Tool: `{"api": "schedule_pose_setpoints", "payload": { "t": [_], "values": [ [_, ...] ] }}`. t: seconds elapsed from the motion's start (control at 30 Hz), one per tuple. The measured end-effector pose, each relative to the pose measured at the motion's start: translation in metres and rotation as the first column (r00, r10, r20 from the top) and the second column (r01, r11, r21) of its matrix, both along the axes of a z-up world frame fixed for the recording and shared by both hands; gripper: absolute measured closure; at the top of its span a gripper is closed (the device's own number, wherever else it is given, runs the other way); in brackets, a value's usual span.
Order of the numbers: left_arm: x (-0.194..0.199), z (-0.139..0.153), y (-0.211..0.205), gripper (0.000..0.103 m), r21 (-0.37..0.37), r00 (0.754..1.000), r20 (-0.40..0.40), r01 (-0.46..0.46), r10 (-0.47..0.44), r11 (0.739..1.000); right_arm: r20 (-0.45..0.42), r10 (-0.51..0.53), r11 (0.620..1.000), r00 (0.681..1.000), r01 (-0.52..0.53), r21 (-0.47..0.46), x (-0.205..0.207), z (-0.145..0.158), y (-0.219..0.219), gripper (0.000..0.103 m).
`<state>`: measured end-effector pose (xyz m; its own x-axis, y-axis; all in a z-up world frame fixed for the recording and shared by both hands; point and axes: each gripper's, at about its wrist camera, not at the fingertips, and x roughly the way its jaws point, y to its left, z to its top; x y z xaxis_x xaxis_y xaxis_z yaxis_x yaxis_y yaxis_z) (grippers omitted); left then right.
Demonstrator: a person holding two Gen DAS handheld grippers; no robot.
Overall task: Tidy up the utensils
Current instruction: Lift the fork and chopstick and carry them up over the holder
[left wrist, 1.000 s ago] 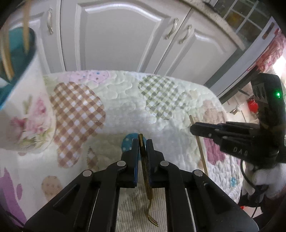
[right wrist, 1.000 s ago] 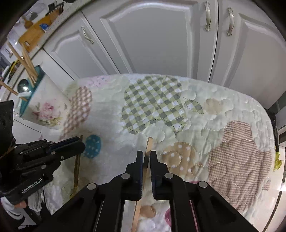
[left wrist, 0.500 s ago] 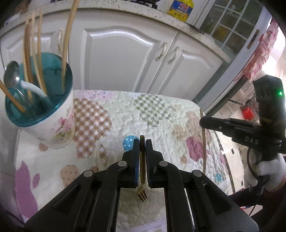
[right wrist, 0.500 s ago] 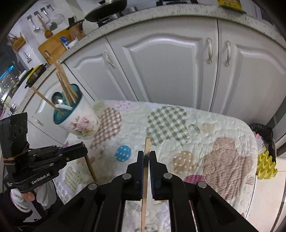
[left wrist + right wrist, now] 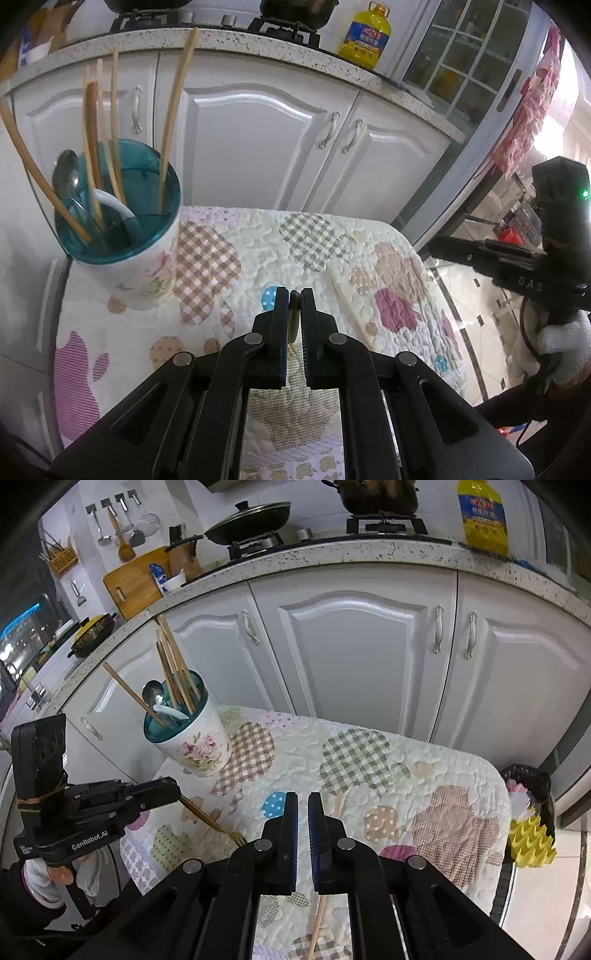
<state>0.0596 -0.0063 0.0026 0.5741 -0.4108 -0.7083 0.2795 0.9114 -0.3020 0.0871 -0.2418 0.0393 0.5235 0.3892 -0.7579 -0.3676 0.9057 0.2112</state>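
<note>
A white cup [image 5: 199, 744] with pink roses and a teal inside is showing at nine o'clock. The cream quilted cloth [image 5: 424, 775] is displaying brown, green and purple gingham patches and a blue polka-dot patch [image 5: 272, 805]. The yellow oil bottle [image 5: 482, 517] is standing at one o'clock above white cabinets [image 5: 354, 646].

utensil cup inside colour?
Teal inside the cup, white floral outside; left wrist view shows it best.

Your way across the quilted desk [image 5: 424, 771] is open through the middle and right. At far left the floral cup [image 5: 195, 746] blocks you, its chopsticks [image 5: 173, 664] splaying high over the rim. White cabinets [image 5: 354, 646] close off the far edge.
</note>
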Motion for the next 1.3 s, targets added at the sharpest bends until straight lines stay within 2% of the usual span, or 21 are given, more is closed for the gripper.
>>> {"api": "schedule_pose_setpoints", "payload": {
  "t": [0.13, 0.23, 0.37, 0.43, 0.5, 0.53, 0.57, 0.6, 0.67, 0.73, 0.77, 0.9, 1.1, 1.3],
  "values": [
    [-0.001, 0.001, 0.003, 0.098, -0.003, 1.000, 0.002, -0.009, 0.009, 1.000, -0.069, 0.023, 0.999, 0.997, -0.026, -0.037, 0.009, -0.018, 0.006, 0.098],
    [-0.005, 0.003, 0.004, 0.098, -0.005, 1.000, 0.005, -0.010, 0.010, 1.000, -0.131, -0.017, 0.994, 0.991, 0.003, -0.111, 0.024, -0.055, 0.010, 0.094],
    [-0.007, 0.005, 0.006, 0.098, -0.002, 1.000, 0.008, -0.014, 0.014, 1.000, -0.224, -0.050, 0.991, 0.973, 0.021, -0.131, 0.046, -0.099, 0.014, 0.094],
    [-0.008, 0.006, 0.009, 0.098, -0.001, 1.000, 0.006, -0.021, 0.021, 1.000, -0.232, -0.071, 0.986, 0.970, 0.034, -0.162, 0.057, -0.112, 0.019, 0.094],
    [-0.009, 0.006, 0.013, 0.098, -0.004, 1.000, 0.005, -0.028, 0.028, 1.000, -0.244, -0.075, 0.985, 0.967, 0.034, -0.170, 0.066, -0.119, 0.021, 0.084],
    [-0.009, 0.007, 0.014, 0.098, -0.003, 1.000, 0.005, -0.029, 0.029, 1.000, -0.260, -0.082, 0.984, 0.962, 0.037, -0.174, 0.071, -0.124, 0.022, 0.071],
    [-0.010, 0.006, 0.015, 0.098, -0.002, 1.000, 0.005, -0.031, 0.031, 1.000, -0.271, -0.095, 0.981, 0.958, 0.044, -0.187, 0.075, -0.130, 0.022, 0.070],
    [-0.010, 0.006, 0.015, 0.098, -0.002, 0.999, 0.004, -0.032, 0.032, 0.999, -0.276, -0.101, 0.979, 0.956, 0.047, -0.196, 0.079, -0.134, 0.022, 0.070],
    [-0.010, 0.005, 0.015, 0.098, -0.003, 0.999, 0.000, -0.032, 0.032, 0.999, -0.287, -0.099, 0.976, 0.953, 0.037, -0.214, 0.082, -0.144, 0.025, 0.082],
    [-0.009, 0.004, 0.014, 0.098, -0.004, 0.999, -0.005, -0.031, 0.031, 0.999, -0.244, -0.090, 0.970, 0.966, 0.030, -0.239, 0.081, -0.144, 0.029, 0.093],
    [-0.009, 0.004, 0.014, 0.098, -0.005, 1.000, -0.006, -0.031, 0.031, 1.000, -0.239, -0.091, 0.972, 0.967, 0.033, -0.234, 0.080, -0.144, 0.028, 0.096],
    [-0.010, 0.007, 0.014, 0.098, -0.015, 1.000, 0.003, -0.029, 0.029, 0.999, -0.232, -0.081, 0.985, 0.969, 0.041, -0.170, 0.069, -0.128, 0.016, 0.098],
    [-0.011, 0.012, 0.013, 0.098, -0.023, 1.000, 0.015, -0.026, 0.027, 0.999, -0.119, -0.048, 0.998, 0.992, 0.044, -0.038, 0.033, -0.065, -0.006, 0.098],
    [-0.015, 0.020, 0.012, 0.098, -0.020, 0.999, 0.029, -0.019, 0.019, 1.000, -0.011, -0.027, 0.999, 1.000, 0.028, 0.033, 0.009, -0.009, -0.008, 0.098]
  ]
}}
